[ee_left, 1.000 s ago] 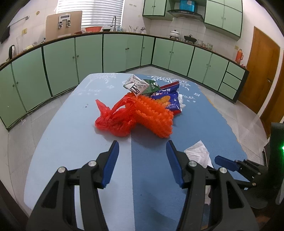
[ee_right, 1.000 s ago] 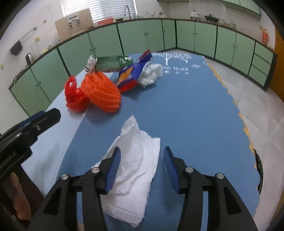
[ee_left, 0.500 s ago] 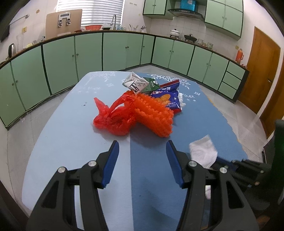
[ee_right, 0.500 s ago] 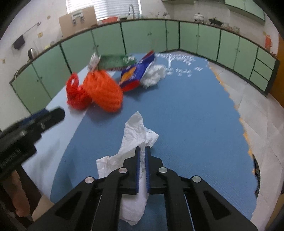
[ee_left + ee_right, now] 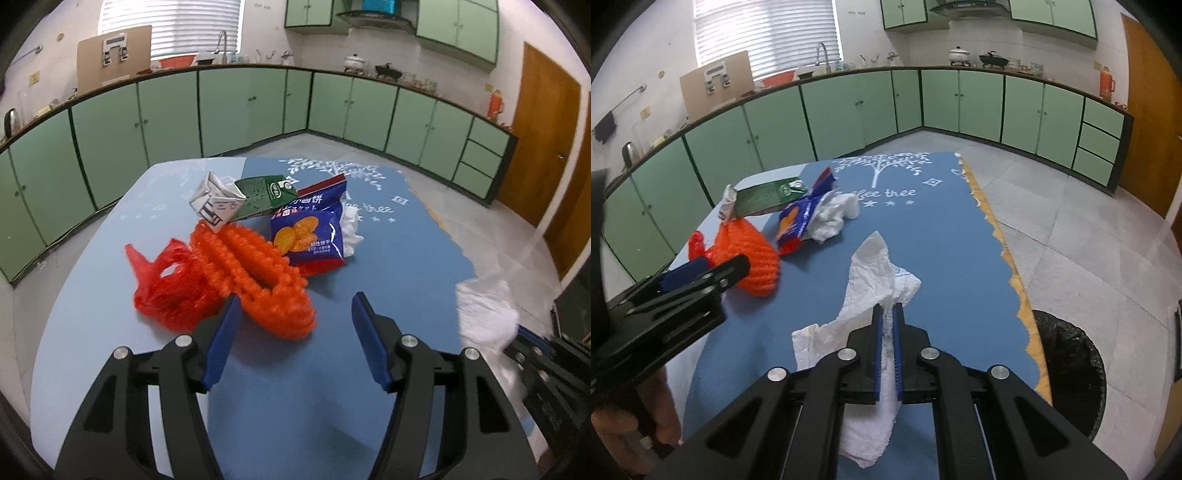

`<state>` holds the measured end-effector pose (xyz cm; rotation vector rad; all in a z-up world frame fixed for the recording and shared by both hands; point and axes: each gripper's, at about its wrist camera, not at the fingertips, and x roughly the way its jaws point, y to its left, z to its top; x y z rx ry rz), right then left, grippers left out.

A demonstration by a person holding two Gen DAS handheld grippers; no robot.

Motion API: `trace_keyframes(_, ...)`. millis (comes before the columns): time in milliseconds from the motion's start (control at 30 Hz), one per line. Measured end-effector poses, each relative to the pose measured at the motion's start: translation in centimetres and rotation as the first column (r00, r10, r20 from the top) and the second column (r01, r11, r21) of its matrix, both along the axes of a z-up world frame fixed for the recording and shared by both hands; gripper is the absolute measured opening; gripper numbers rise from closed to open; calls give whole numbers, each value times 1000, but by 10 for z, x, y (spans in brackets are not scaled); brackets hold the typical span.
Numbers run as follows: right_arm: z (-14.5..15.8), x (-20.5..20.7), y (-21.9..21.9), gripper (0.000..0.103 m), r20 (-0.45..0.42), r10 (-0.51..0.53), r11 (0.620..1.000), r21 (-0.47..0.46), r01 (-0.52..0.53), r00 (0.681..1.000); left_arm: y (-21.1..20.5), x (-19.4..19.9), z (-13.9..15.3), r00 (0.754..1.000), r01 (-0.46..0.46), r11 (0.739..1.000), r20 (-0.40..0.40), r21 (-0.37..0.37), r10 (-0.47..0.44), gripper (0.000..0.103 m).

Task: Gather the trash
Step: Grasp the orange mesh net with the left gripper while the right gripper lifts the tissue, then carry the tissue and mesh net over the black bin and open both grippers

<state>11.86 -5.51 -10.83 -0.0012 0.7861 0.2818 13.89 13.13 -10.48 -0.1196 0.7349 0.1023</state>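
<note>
The right gripper (image 5: 886, 314) has its blue-padded fingers (image 5: 876, 343) clenched on a crumpled white paper tissue (image 5: 875, 273), which stands up ahead of the fingertips and hangs below them over the blue cloth-covered bench (image 5: 931, 236). To the right of these fingers the cloth's scalloped yellow edge (image 5: 1015, 280) runs close by, and past it, down on the tiled floor, sits a round black-lined trash bin (image 5: 1071, 369) — what is in it cannot be told. Ahead of the fingers and to the right the blue cloth lies bare up to the white tree print (image 5: 882, 166). The left gripper (image 5: 295, 314) has its fingers (image 5: 225, 332) spread wide and released, holding nothing; its left fingertip stands just in front of a ribbed orange foam net sleeve (image 5: 258, 273) that lies beside a crumpled red plastic bag (image 5: 166, 291), the two touching. Beyond them, farther ahead of the left fingers, a blue snack packet with biscuit pictures (image 5: 310, 232) lies against the sleeve, a flattened green-and-white drink carton (image 5: 236, 199) rests at the back of the heap, and a second wad of white tissue (image 5: 351, 229) peeks out at the packet's right side. Between the left fingers and to their right the bench is open cloth — its near-left edge curves away close to the left finger.
</note>
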Motion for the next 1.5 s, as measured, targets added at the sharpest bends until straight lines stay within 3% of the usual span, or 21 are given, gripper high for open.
trace_keyframes(233,-9,11,-7,6,-20,6,1000,7,-6,1000,-4,25,-8,996,-76,997,-38,14,77,59)
trace_keyframes(300,-11,14,-9,6,-25,7,1000,13,-7,1000,-3,28,-11,993,-97,995,-60,2,97,37)
trace_keyframes(400,-11,15,-12,6,-26,9,1000,17,-9,1000,1,27,-13,989,-129,992,-77,-9,128,25)
trace_keyframes(567,-10,15,-17,6,-22,6,999,33,-5,1000,3,2,-3,986,-163,987,-37,1,163,22)
trace_keyframes(767,-1,8,-23,6,3,-1,999,53,0,1000,-3,-36,17,990,-141,989,28,42,140,22)
trace_keyframes(1167,31,-15,-58,6,78,-68,996,70,62,995,-63,-56,56,990,56,998,128,21,-59,21)
trace_keyframes(1500,44,-33,-130,6,123,-221,974,68,214,967,-138,-47,61,949,280,960,153,2,-277,21)
